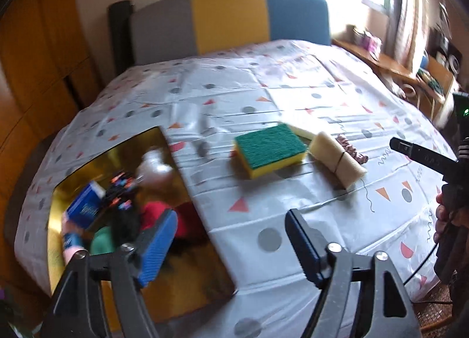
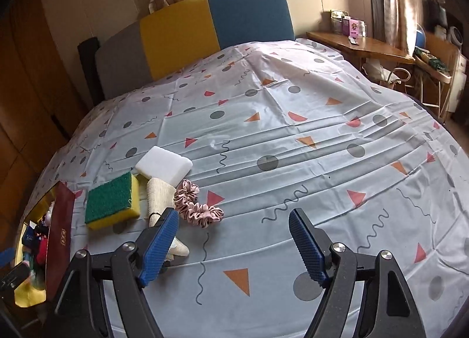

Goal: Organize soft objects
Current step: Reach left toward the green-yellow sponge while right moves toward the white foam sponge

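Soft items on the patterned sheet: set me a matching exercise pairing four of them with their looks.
Things:
1. scouring sponge
2. foam block
3. scrunchie
4. rolled cloth

Descriptions:
a. pink and ruffled
b. plain white, rounded corners
c. green top on a yellow body
d. cream, bound by a dark band

Pairs: 1-c, 2-b, 3-a, 4-d

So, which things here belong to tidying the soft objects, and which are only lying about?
Job: green-and-yellow sponge, white foam sponge, rolled beige cloth, pink scrunchies, gold-lined box.
Lying about: bottles on desk, headboard.
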